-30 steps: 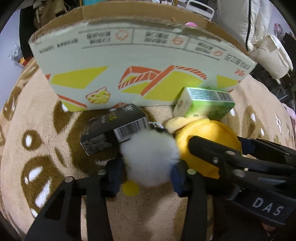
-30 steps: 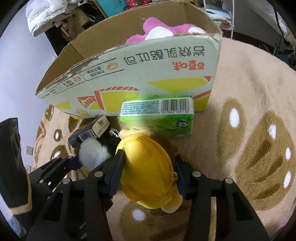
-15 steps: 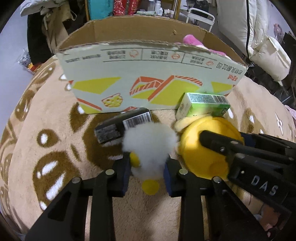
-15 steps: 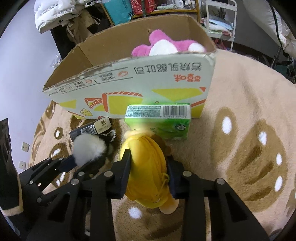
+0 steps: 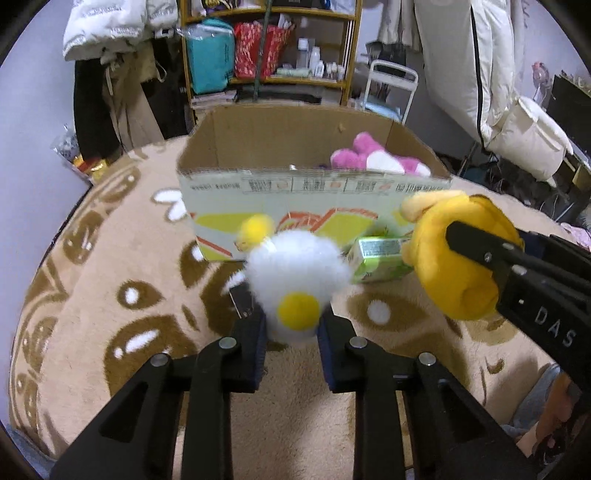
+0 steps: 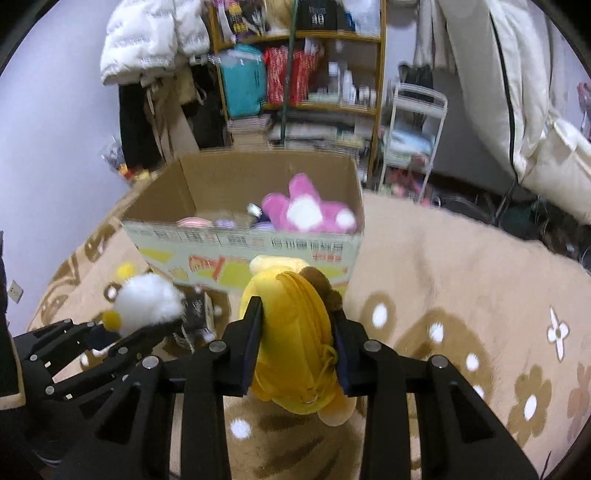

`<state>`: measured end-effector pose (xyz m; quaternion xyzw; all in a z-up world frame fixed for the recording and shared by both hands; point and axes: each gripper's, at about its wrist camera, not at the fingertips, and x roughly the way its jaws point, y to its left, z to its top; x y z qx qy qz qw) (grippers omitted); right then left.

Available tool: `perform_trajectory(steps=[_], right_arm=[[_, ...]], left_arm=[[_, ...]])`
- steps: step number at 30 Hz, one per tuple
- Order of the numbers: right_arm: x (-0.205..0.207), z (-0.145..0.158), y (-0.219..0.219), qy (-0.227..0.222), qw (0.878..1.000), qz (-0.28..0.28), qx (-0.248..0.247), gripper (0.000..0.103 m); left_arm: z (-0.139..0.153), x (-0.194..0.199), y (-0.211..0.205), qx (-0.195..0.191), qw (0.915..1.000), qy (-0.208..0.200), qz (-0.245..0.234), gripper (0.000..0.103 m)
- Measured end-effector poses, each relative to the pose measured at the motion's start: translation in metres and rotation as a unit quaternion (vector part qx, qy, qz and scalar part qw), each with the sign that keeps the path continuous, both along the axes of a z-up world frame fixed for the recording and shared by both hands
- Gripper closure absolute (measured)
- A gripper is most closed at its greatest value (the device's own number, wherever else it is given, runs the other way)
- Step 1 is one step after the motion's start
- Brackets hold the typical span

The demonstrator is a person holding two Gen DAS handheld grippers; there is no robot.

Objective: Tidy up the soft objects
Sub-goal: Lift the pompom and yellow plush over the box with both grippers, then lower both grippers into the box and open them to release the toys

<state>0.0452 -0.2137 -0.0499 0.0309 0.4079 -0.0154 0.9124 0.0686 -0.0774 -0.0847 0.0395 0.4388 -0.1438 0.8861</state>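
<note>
A white fluffy toy (image 5: pixel 295 269) with yellow pompoms hangs above the rug, and the closing jaws of my left gripper (image 5: pixel 290 325) press on its lower end. To its right, my right gripper (image 6: pixel 297 314) is shut on a yellow plush pouch (image 6: pixel 295 369), also lifted clear of the rug. The left wrist view has that pouch (image 5: pixel 443 266) at the right; the right wrist view has the white toy (image 6: pixel 147 302) at the left. Ahead stands an open cardboard box (image 5: pixel 314 195) holding a pink plush (image 5: pixel 373 160) and smaller soft items.
A green carton (image 5: pixel 380 258) and a black box (image 5: pixel 242 299) lie on the beige patterned rug (image 5: pixel 110 295) in front of the cardboard box. Behind it are a cluttered shelf (image 6: pixel 303 74), hanging coats (image 5: pixel 110 33) and a white cart (image 6: pixel 413 122).
Both grippers closed on their toys and rose with them off the rug. The cardboard box now sits lower and farther in view, so its inside shows.
</note>
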Motion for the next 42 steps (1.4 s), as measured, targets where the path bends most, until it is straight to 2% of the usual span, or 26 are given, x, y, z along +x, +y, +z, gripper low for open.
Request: perform_trajectory(steps=[5,13,20,25,30,33,42], right_arm=[[-0.006,0.019,0.005,-0.051,0.998,0.001,-0.019,0.067],[-0.006,0.036,-0.001,-0.118,0.993,-0.01,-0.01,0.067],[0.007,0.048,0.001,-0.147,0.988,-0.008,-0.039,0.067],[0.025,0.053,0.006,-0.156,0.987,0.002,-0.044,0.067],[0.041,0.053,0.015,-0.16,0.985,0.022,-0.057,0.066],[0.05,0.053,0.019,-0.161,0.985,0.034,-0.058,0.066],[0.077,0.037,0.023,-0.144,0.984,0.063,-0.08,0.066]], left_arm=[[0.021,-0.007,0.011,-0.016,0.9991,-0.036,0.013,0.08],[0.056,-0.011,0.018,-0.023,0.9942,-0.104,0.019,0.08],[0.075,0.007,0.016,-0.02,0.9871,-0.155,0.032,0.08],[0.085,0.035,0.013,-0.024,0.9856,-0.163,0.039,0.08],[0.087,0.056,0.006,-0.003,0.9846,-0.172,0.032,0.08],[0.088,0.067,0.007,-0.011,0.9855,-0.166,0.034,0.08],[0.073,0.088,0.005,0.004,0.9884,-0.148,0.032,0.08]])
